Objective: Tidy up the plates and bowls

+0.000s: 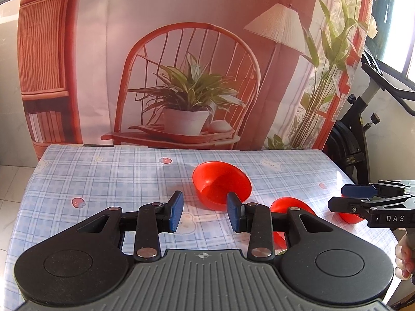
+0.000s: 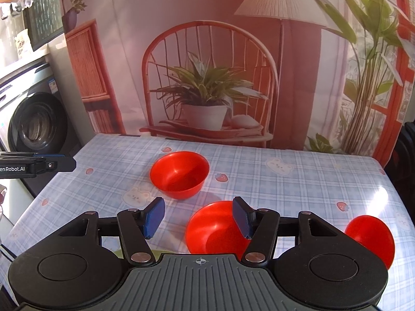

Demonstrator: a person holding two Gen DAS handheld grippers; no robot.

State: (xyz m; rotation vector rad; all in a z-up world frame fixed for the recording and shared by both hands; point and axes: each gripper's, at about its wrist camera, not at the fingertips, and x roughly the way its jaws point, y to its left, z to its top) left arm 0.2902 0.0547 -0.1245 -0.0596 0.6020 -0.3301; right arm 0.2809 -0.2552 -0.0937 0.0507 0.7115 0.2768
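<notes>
Three red bowls stand apart on the blue checked tablecloth (image 2: 298,181). The far bowl (image 2: 179,174) also shows in the left wrist view (image 1: 221,188). The middle bowl (image 2: 212,229) lies just below my right gripper (image 2: 198,219), which is open and empty; its right pad overlaps the bowl's rim. The third bowl (image 2: 371,237) is at the right, partly behind the gripper body. My left gripper (image 1: 205,213) is open and empty, just in front of the far bowl. The middle bowl (image 1: 285,208) and third bowl (image 1: 350,217) are partly hidden there. No plates show.
A printed backdrop (image 2: 207,64) hangs behind the table's far edge. A washing machine (image 2: 33,127) stands left of the table. An exercise bike (image 1: 363,119) stands at the right. The right gripper (image 1: 363,199) enters the left wrist view from the right.
</notes>
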